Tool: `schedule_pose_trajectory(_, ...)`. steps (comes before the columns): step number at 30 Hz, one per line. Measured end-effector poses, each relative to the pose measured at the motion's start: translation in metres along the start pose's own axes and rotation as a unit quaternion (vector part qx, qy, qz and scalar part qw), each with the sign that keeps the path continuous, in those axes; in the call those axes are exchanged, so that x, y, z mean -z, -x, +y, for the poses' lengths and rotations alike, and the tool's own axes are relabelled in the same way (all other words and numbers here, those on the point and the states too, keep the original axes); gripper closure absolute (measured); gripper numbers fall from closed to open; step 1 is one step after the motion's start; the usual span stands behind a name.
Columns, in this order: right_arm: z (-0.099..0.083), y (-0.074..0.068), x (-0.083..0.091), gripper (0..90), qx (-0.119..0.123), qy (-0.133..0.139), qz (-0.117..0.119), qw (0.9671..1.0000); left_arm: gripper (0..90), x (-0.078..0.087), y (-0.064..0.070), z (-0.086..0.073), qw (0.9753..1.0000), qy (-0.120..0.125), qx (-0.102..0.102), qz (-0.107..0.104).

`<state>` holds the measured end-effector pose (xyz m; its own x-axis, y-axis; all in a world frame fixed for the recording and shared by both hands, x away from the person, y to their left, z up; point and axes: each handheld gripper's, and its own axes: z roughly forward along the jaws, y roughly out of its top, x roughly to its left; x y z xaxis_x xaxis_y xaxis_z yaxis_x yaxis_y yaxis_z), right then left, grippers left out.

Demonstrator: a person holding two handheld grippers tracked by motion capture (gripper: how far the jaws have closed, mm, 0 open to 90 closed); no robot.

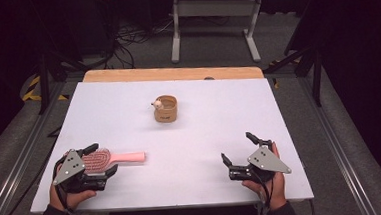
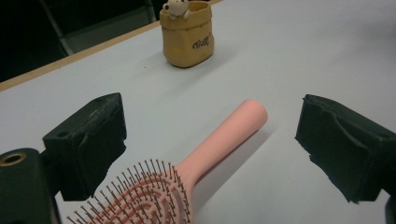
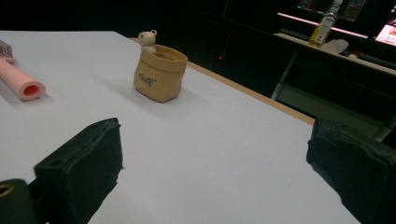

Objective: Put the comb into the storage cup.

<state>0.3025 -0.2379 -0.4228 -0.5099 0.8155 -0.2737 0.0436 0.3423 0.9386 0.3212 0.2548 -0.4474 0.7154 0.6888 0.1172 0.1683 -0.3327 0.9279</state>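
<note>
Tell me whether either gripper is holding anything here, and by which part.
Nothing is held. The left gripper stands open around the pink hairbrush, jaws either side where handle meets head, not touching it. The right gripper is open over bare table.

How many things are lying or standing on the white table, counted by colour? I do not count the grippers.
Pink: 1, the hairbrush
Tan: 1, the small pouch with a little bear figure at its rim
Total: 2 things on the table
</note>
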Motion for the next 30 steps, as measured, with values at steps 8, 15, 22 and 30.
schedule_pose_trajectory(8, -0.004, 0.004, 0.002, 4.7, -0.011, -0.002, -0.019, 0.9998, 13.9, -0.005, 0.001, 0.002, 0.9999, -0.002, 0.003, -0.014)
schedule_pose_trajectory(15, -0.005, 0.005, 0.001, 5.2, -0.01, -0.008, -0.02, 0.9997, 26.5, -0.011, 0.002, 0.007, 0.9996, -0.027, 0.007, -0.011)
schedule_pose_trajectory(22, -0.006, 0.005, -0.002, 6.9, 0.006, -0.022, -0.026, 0.9994, 70.8, -0.03, 0.011, 0.019, 0.9969, -0.058, -0.028, -0.046)
schedule_pose_trajectory(30, -0.01, 0.005, -0.007, 6.9, 0.026, -0.044, -0.035, 0.9981, 90.0, -0.062, 0.013, 0.03, 0.9949, -0.096, -0.01, -0.03)
